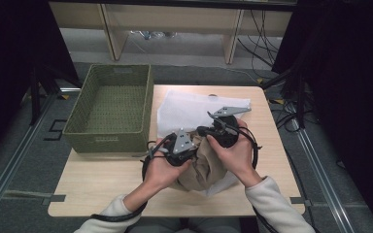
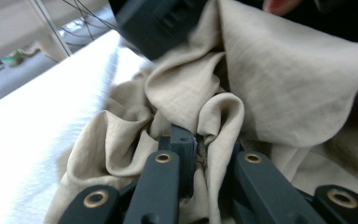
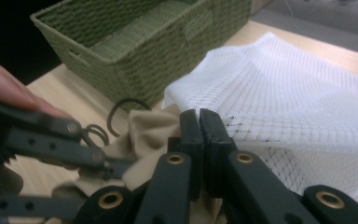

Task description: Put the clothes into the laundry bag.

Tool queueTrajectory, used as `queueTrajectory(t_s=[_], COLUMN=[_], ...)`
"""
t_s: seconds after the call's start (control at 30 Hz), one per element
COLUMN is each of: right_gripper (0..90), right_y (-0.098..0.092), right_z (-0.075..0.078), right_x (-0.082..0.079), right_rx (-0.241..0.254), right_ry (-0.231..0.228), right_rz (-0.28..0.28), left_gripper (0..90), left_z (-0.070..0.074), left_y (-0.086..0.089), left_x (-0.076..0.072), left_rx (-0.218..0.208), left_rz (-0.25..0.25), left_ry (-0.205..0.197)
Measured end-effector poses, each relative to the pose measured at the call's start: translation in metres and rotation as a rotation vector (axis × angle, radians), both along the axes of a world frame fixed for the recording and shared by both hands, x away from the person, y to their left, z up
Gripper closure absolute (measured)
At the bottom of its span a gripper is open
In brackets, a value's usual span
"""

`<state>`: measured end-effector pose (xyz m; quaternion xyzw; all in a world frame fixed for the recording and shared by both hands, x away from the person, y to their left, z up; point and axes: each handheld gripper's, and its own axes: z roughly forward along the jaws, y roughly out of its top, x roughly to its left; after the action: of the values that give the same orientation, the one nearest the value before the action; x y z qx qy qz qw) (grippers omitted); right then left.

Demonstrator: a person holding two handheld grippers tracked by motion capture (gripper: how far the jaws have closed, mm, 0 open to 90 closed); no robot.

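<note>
A crumpled beige cloth (image 1: 209,167) lies at the table's front middle, partly on a white mesh bag (image 1: 189,109). My left gripper (image 1: 194,154) is shut on a fold of the beige cloth (image 2: 261,84), which bunches up between its jaws (image 2: 200,151). My right gripper (image 1: 205,138) sits just beyond it at the bag's near edge. Its jaws (image 3: 199,126) are pressed together where the white mesh bag (image 3: 284,93) meets them, and the mesh edge looks pinched there. The beige cloth (image 3: 149,130) lies just to their left.
A green woven basket (image 1: 109,138) stands at the table's left, close to the bag, with nothing inside it. Bare wooden tabletop (image 1: 97,179) stretches in front of the basket. A black cable loop (image 3: 126,105) lies by the basket's corner. Desk legs and cables stand on the floor beyond.
</note>
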<state>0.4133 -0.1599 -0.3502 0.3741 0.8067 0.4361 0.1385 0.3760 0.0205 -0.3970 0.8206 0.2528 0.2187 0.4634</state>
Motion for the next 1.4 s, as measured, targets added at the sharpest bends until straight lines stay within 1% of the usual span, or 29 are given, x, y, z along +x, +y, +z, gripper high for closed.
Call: queueTrajectory(t_s=[0.03,0.07,0.1,0.13,0.23,0.3,0.33,0.37,0.4,0.5,0.53,0.57,0.6,0.73,0.77,0.8,0.87,0.9,0.97,1.0,1.03,1.07,1.1,1.13,1.17,1.2,1.3,1.33,1.4], right_gripper=[90.0,90.0,90.0,90.0,90.0,90.0,90.0,90.0,90.0,90.0,90.0,90.0,90.0,90.0,90.0,90.0,90.0,90.0,90.0,90.0,90.0,90.0,90.0,90.0,90.0,90.0,90.0,90.0,90.0], right_y=[0.001,0.001,0.0,0.0,0.0,0.002,0.002,0.003,0.004,0.005,0.004,0.004,0.004,0.0,0.0,-0.002,-0.002,-0.001,0.0,-0.001,0.001,0.001,0.001,0.001,0.002,0.002,0.002,0.001,0.001], right_z=[0.002,0.005,0.008,0.01,0.012,0.011,0.011,0.009,0.007,0.006,0.003,0.003,0.003,0.007,0.007,0.012,0.015,0.02,0.022,0.021,0.02,0.02,0.017,0.017,0.015,0.01,0.008,0.006,0.006], right_x=[-0.003,-0.005,-0.005,-0.007,-0.01,-0.01,-0.01,-0.01,-0.008,-0.008,-0.006,-0.006,-0.006,-0.006,-0.006,-0.009,-0.011,-0.015,-0.018,-0.018,-0.017,-0.017,-0.015,-0.015,-0.015,-0.011,-0.008,-0.007,-0.006], right_rx=[0.025,0.023,0.022,0.025,0.037,0.045,0.045,0.044,0.034,0.032,0.03,0.03,0.032,0.053,0.053,0.068,0.08,0.083,0.083,0.068,0.082,0.082,0.071,0.071,0.076,0.068,0.062,0.063,0.058], right_ry=[0.017,0.008,-0.011,-0.017,-0.008,-0.004,-0.004,0.022,0.005,0.026,0.018,0.018,0.028,-0.002,-0.002,-0.012,-0.014,-0.037,-0.04,-0.057,-0.043,-0.043,-0.03,-0.03,0.0,-0.003,0.011,0.016,0.017], right_rz=[-0.004,0.002,0.012,0.007,0.016,0.009,0.009,0.018,0.034,0.023,0.028,0.028,0.025,0.022,0.022,0.026,0.019,0.027,0.034,0.033,0.038,0.038,0.04,0.04,0.026,0.044,0.039,0.031,0.028], left_gripper=[82.9,82.9,82.9,82.9,82.5,82.5,82.5,82.4,82.4,82.4,82.5,82.5,82.6,82.8,82.9,82.9,82.9,82.8,82.8,82.7,82.5,82.5,82.5,82.5,82.5,82.3,81.4,79.9,78.0], left_z=[0.004,0.004,0.009,0.01,0.009,-0.002,-0.002,-0.008,-0.019,-0.026,-0.026,-0.026,-0.019,0.002,0.002,0.011,0.014,0.015,0.012,0.003,-0.003,-0.003,-0.011,-0.018,-0.025,-0.03,-0.032,-0.032,-0.032], left_y=[0.002,0.002,0.002,0.001,-0.001,-0.004,-0.004,-0.007,-0.013,-0.018,-0.02,-0.02,-0.02,-0.013,-0.013,-0.009,-0.008,-0.008,-0.009,-0.011,-0.012,-0.012,-0.012,-0.013,-0.016,-0.018,-0.023,-0.025,-0.024], left_x=[-0.002,-0.002,-0.005,-0.006,-0.004,0.008,0.008,0.012,0.019,0.025,0.025,0.025,0.022,0.01,0.01,0.007,0.006,0.006,0.011,0.021,0.028,0.028,0.035,0.04,0.043,0.046,0.045,0.045,0.044], left_rx=[0.007,0.007,-0.02,-0.009,0.013,0.063,0.063,0.051,0.089,0.076,0.067,0.067,0.042,-0.061,-0.061,-0.075,-0.074,-0.07,-0.045,-0.002,0.033,0.033,0.01,0.025,-0.002,0.037,0.003,0.002,0.008], left_rz=[0.0,0.0,0.004,-0.004,-0.024,-0.046,-0.046,-0.038,-0.04,-0.043,-0.041,-0.041,-0.069,-0.059,-0.059,-0.05,-0.05,-0.048,-0.044,-0.027,-0.039,-0.039,-0.035,-0.039,-0.012,-0.035,-0.031,-0.029,-0.032], left_ry=[-0.002,-0.002,-0.01,-0.021,-0.009,0.056,0.056,0.08,0.084,0.103,0.076,0.076,0.045,-0.036,-0.036,-0.065,-0.069,-0.065,-0.04,0.012,0.049,0.049,0.075,0.087,0.091,0.086,0.073,0.049,0.052])
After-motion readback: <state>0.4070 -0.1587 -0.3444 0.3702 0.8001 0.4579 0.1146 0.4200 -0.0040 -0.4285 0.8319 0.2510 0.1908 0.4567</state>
